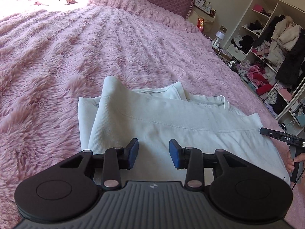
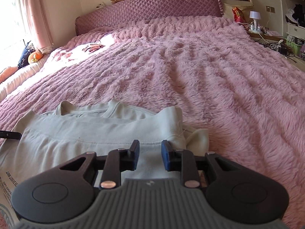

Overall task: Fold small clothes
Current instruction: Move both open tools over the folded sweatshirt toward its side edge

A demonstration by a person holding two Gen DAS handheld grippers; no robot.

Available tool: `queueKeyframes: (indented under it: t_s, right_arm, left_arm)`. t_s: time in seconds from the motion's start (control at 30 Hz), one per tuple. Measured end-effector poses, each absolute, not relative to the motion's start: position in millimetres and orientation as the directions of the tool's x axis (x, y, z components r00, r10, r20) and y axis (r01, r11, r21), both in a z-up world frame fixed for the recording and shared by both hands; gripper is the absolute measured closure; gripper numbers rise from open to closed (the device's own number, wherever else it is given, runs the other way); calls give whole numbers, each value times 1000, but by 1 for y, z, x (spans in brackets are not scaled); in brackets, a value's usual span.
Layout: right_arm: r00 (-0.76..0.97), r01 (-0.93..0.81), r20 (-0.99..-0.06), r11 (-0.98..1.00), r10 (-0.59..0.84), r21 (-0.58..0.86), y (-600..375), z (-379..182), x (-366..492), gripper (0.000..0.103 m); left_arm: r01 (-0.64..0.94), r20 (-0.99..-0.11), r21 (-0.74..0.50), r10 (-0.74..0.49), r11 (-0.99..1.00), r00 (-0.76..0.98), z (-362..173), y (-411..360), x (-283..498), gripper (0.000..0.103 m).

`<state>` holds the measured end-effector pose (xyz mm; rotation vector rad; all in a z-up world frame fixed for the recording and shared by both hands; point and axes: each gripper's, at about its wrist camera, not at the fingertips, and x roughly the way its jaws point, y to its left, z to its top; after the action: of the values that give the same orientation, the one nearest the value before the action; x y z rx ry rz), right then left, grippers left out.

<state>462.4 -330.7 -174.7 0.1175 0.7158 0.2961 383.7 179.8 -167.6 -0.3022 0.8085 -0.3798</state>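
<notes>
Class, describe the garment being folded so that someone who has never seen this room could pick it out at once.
Start at the big bed under the fluffy pink blanket. At its near edge, just ahead of both open grippers, lies the white top, partly folded with its neckline toward the headboard. It is the only smooth, pale cloth on that shaggy pink surface.

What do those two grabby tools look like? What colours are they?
Both match. The left gripper has black fingers with blue pads, silver rivets, two round black discs and a ribbed grey body with a small white logo. The right gripper looks the same; from the left camera its black side reads "DAS" in white, and bare fingers of the person's right hand wrap its grey handle.
</notes>
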Motion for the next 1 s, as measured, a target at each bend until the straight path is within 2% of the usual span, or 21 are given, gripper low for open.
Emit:
queueKeyframes:
  t_s: [0.07,0.2,0.27,0.3,0.37,0.53,0.63,0.7,0.8,1.0]
  right_arm:
    - [700,-214,-650,955,296,204,-333,-185,465,94]
    - [693,-177,-663,959,281,222,-336,-198,467,97]
    - [691,-176,-671,963,269,205,-334,-196,467,97]
    - [691,-174,-675,966,258,191,-332,-193,466,96]
    - [703,-169,-667,969,246,179,-326,-182,460,86]
    - [730,-259,-567,922,381,286,-309,-139,413,86]
    - [723,-343,-523,891,452,296,-290,-120,373,86]
    - [711,-399,-506,873,488,282,-276,-113,342,85]
    - [684,-434,-520,859,511,273,-263,-117,310,84]
    - [647,-369,-613,890,453,268,-266,-153,293,85]
  left_arm:
    - [199,-642,-420,-445,886,624,-175,185,386,65]
    - [142,-632,-491,-464,860,621,-184,197,389,76]
    - [114,-630,-510,-461,852,624,-177,200,387,76]
    - [112,-632,-500,-450,859,632,-172,200,385,72]
    - [135,-628,-475,-442,870,640,-159,195,377,65]
    - [228,-606,-436,-471,871,641,-129,178,339,57]
    - [263,-598,-414,-478,872,643,-118,164,309,56]
    - [266,-592,-418,-483,869,645,-116,160,292,52]
    - [264,-593,-435,-495,861,635,-119,155,275,51]
    - [218,-666,-420,-462,881,586,-144,156,270,51]
